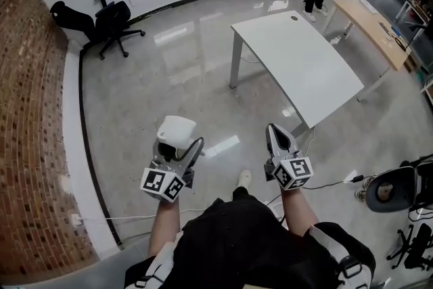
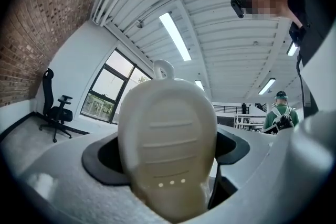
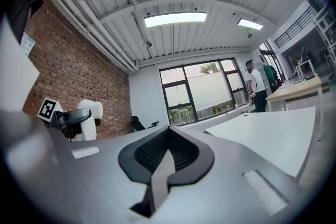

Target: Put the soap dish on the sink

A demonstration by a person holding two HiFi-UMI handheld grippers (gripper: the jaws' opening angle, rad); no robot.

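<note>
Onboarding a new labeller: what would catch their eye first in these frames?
First, the cream soap dish clamped in the left gripper, held above the glossy floor at the head view's lower middle. Beside it, the right gripper is shut and empty. A white table stands ahead to the right, and no sink is in view.

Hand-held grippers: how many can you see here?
2. The left hand-held gripper is lower left, shut on the white soap dish; the right hand-held gripper sits beside it, shut and empty.

Brick wall [image 1: 30, 112], glossy floor [image 1: 183, 57], white table [image 1: 298, 61].
</note>
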